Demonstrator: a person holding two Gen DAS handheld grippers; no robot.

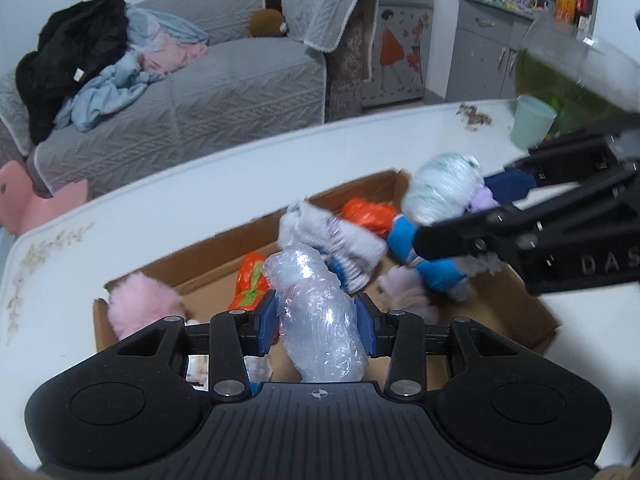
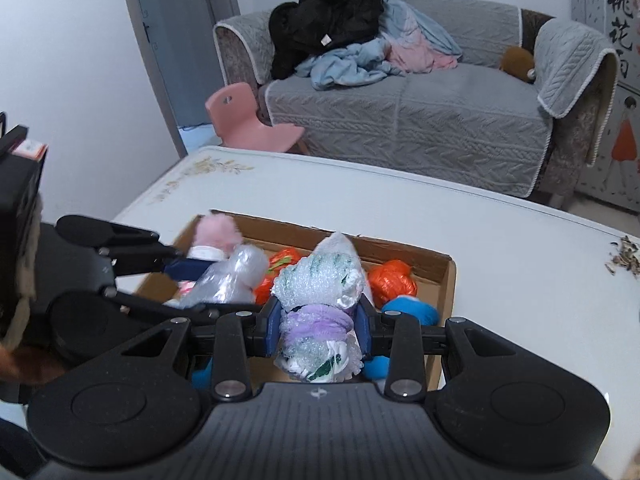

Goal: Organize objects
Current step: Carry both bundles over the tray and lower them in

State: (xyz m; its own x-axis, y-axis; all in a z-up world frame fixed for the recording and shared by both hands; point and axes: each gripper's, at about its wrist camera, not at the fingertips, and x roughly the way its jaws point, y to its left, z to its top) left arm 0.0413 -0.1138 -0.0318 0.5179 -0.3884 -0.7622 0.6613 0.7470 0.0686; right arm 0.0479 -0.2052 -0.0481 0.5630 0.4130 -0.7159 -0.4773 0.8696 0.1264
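A shallow cardboard box [image 1: 532, 312] sits on the white table and also shows in the right wrist view [image 2: 444, 280]. My left gripper [image 1: 318, 320] is shut on a clear plastic-wrapped bundle [image 1: 320, 320] above the box. My right gripper [image 2: 318, 324] is shut on a bagged green, white and purple bundle [image 2: 320, 300] above the box; it also shows in the left wrist view [image 1: 440, 196]. In the box lie orange bundles [image 2: 392, 280], blue ones [image 2: 416, 312], a pink fluffy one [image 1: 140, 308] and a white-grey one [image 1: 332, 236].
The white table [image 2: 500, 240] has crumbs [image 2: 624, 256] at its right. A pale green cup [image 1: 532, 124] and a green-filled jar [image 1: 560, 80] stand at the table's far right. Behind are a grey sofa [image 2: 400, 112] with clothes and a pink chair [image 2: 248, 124].
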